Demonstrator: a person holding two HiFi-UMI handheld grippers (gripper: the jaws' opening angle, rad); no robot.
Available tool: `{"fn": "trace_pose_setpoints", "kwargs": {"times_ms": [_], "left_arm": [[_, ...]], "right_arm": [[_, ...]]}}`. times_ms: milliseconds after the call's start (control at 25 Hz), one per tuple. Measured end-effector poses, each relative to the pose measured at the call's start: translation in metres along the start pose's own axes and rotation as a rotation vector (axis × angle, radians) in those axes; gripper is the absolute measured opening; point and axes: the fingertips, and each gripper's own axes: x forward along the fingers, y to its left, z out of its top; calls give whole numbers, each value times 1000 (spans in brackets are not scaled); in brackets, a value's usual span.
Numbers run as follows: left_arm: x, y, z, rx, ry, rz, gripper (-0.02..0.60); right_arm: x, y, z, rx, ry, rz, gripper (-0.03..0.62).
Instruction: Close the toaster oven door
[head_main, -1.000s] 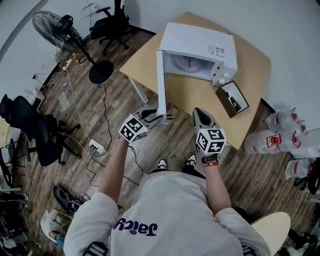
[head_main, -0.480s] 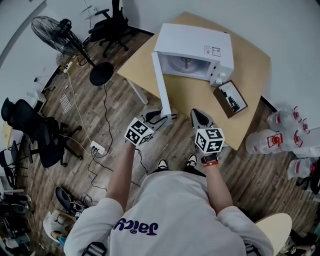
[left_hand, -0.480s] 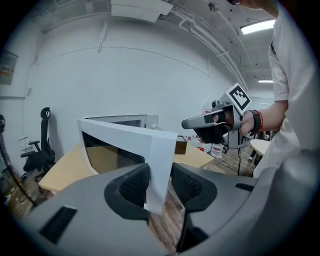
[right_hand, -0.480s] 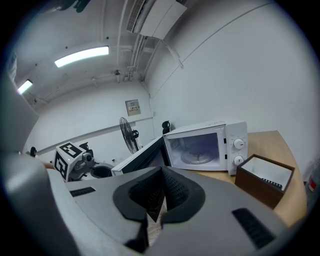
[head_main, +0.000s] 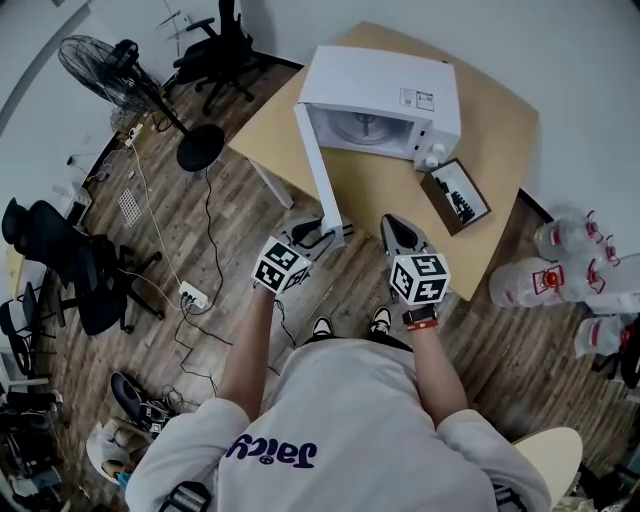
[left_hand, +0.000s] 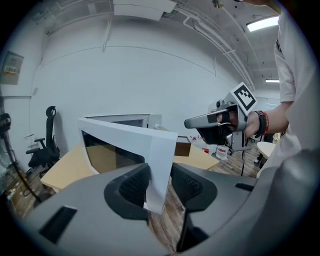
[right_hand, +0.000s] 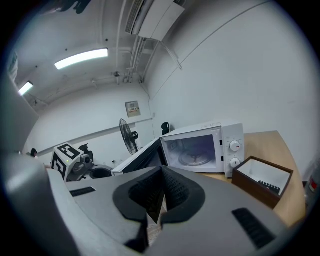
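A white oven (head_main: 385, 85) stands on a wooden table (head_main: 500, 130) with its door (head_main: 318, 170) swung wide open to the left. The door's free end reaches out past the table's front edge. My left gripper (head_main: 328, 233) is shut on that free edge. In the left gripper view the white door edge (left_hand: 159, 170) stands between the two pads, at the gripper (left_hand: 160, 187). My right gripper (head_main: 398, 230) hovers over the table's front edge to the right of the door, shut with nothing in it; its jaws meet (right_hand: 159, 197). The oven cavity (right_hand: 192, 150) and its turntable show.
A brown box (head_main: 456, 197) lies on the table just right of the oven. Large water bottles (head_main: 560, 265) stand on the floor at the right. On the left are a floor fan (head_main: 115, 65), office chairs (head_main: 60, 260) and a power strip (head_main: 192, 295) with cables.
My left gripper has shifted a little to the right with the door's free edge, so the door slants slightly more toward the oven front. The right gripper has hardly moved.
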Motion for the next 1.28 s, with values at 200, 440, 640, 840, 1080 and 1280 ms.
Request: {"fn": "trace_pose_setpoints", "kwargs": {"times_ms": [200,440,640,840,1080,1280], "left_arm": [[7,-4,2,-24,-9,10,156],[13,-8,6,-59,-30,24,156],[22,-12,11,-60,-19,21,156],[33,-16,15,-64,-17,21,156],[44,-22,21,-74,-13,25,156],[54,-27,29,-77,-12,40,156]], "right_arm": [[-3,-8,1,5,1,-1,15],[-5,-12,3,8,-1,6,15],[-8,-17,7,5,0,11,15],[-11,-27,9,6,-5,5,15],[-15,-41,12,12,-7,9,15],[-20,-51,17,11,-10,21,15]]}}
